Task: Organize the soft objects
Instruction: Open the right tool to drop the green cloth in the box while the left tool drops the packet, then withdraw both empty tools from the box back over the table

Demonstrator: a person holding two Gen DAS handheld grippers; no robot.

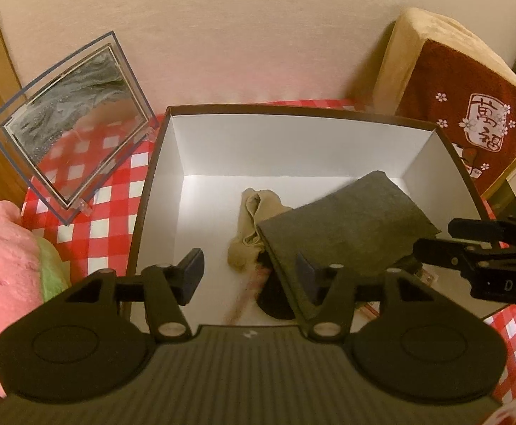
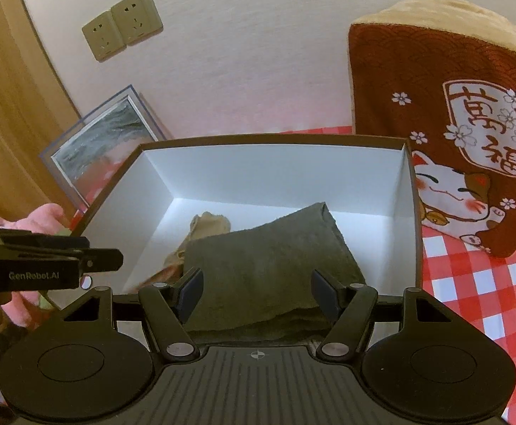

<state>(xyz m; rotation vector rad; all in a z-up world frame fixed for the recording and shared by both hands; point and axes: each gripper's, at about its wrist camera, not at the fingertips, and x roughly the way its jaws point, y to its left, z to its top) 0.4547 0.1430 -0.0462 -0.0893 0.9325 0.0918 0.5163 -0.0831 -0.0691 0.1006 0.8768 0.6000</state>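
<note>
A white box with a dark rim (image 1: pixel 173 148) (image 2: pixel 123 173) stands on the checked cloth. Inside it lie a folded grey towel (image 1: pixel 346 226) (image 2: pixel 275 262), a crumpled beige sock (image 1: pixel 254 219) (image 2: pixel 205 230) to its left, and a dark item (image 1: pixel 275 301) partly under the towel. My left gripper (image 1: pixel 249 271) is open over the box's near edge, its right finger against the towel's edge. My right gripper (image 2: pixel 256 288) is open, with the towel's near end lying between its fingers. A pink and green watermelon plush (image 1: pixel 6 269) (image 2: pixel 45 216) lies left of the box.
A red lucky-cat cushion (image 1: pixel 463 113) (image 2: pixel 452 134) leans on the wall right of the box. A clear sand-art frame (image 1: pixel 77 124) (image 2: pixel 105 141) stands at the back left. A red-and-white checked cloth (image 1: pixel 95 219) (image 2: pixel 477 301) covers the table. Wall sockets (image 2: pixel 123 24) are above.
</note>
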